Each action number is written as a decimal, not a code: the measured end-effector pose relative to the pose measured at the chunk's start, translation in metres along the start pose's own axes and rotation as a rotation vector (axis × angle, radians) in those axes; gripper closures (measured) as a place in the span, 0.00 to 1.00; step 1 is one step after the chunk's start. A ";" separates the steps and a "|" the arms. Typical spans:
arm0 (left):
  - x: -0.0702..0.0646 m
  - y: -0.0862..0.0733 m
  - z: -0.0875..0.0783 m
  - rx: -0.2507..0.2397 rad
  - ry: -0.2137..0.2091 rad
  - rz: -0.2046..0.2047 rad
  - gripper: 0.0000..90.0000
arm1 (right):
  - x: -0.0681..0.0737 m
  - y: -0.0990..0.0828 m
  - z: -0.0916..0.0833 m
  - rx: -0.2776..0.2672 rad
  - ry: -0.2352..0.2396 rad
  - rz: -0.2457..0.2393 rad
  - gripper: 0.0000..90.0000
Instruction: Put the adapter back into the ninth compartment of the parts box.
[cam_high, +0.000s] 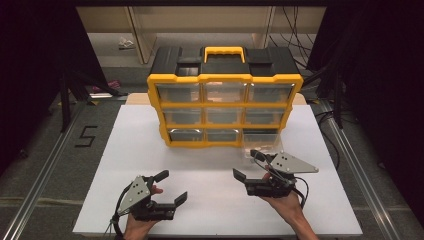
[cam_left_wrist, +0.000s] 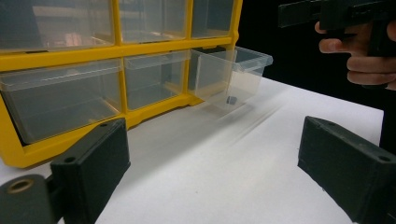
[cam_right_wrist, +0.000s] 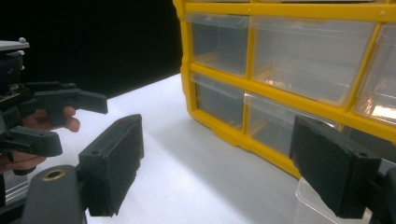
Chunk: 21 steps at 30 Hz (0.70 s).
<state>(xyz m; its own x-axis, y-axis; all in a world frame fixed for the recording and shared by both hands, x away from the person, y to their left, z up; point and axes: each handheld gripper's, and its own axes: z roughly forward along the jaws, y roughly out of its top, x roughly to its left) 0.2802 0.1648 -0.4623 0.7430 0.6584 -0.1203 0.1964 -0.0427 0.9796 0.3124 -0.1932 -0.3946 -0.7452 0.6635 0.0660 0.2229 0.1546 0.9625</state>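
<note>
Table: your white table carries the yellow organizer.
Hard to see: clear drawer pulled out bottom right, small dark item inside unclear.
Left claw: wide open, empty.
Right claw: wide open, empty, beside drawer.

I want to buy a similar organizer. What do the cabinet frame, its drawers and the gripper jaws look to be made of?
The cabinet frame looks like moulded yellow plastic with a smooth, slightly glossy finish. The pulled-out drawer is clear, thin-walled plastic: you see through it, and its rim catches light. The left gripper has matte black jaws with faint layer lines and screw holes, probably printed plastic, though that is uncertain.
</note>
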 end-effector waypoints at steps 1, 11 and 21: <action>0.000 0.000 0.000 0.000 0.000 0.000 0.09 | 0.000 0.000 0.000 -0.001 0.001 0.000 0.20; 0.000 0.000 0.000 -0.002 -0.001 0.000 0.09 | 0.001 -0.005 -0.002 -0.005 -0.003 0.000 0.19; 0.000 0.000 0.000 -0.002 -0.001 0.000 0.09 | 0.002 -0.006 -0.005 -0.019 -0.007 -0.006 0.19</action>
<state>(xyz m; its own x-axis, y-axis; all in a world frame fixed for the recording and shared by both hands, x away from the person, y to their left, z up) 0.2800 0.1647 -0.4621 0.7436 0.6577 -0.1206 0.1952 -0.0410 0.9799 0.3069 -0.1965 -0.3994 -0.7422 0.6676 0.0581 0.2064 0.1453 0.9676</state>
